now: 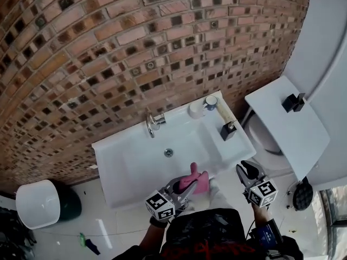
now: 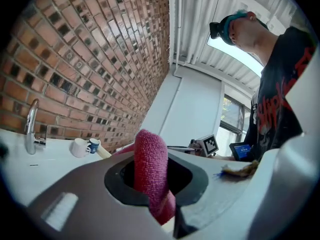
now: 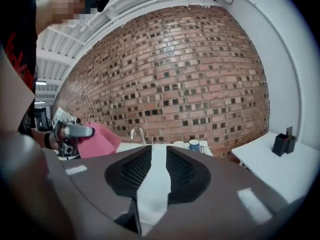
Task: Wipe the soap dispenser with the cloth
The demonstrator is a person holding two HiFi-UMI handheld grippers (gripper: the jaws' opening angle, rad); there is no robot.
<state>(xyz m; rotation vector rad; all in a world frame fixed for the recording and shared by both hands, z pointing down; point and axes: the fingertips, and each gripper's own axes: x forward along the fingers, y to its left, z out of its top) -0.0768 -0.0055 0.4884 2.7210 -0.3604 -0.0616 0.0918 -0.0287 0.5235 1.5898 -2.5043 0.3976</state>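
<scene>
The cloth (image 1: 196, 180) is pink, and it looks a deeper raspberry pink in the left gripper view. The soap dispenser (image 1: 228, 130) is black. The wall (image 1: 108, 47) has red-brown bricks with rows of small dark squares. The sink (image 1: 130, 167) is white. 1 mug (image 1: 195, 110) is white and 1 cup (image 1: 210, 102) is blue. The 2 marker cubes (image 1: 160, 206) show black squares on white.

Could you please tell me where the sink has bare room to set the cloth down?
The basin is bare from the tap to the front rim, left of the cloth. The white shelf is free but for one black holder. The sink's back right corner is crowded: white mug, blue mug, a roll, the soap dispenser.
</scene>
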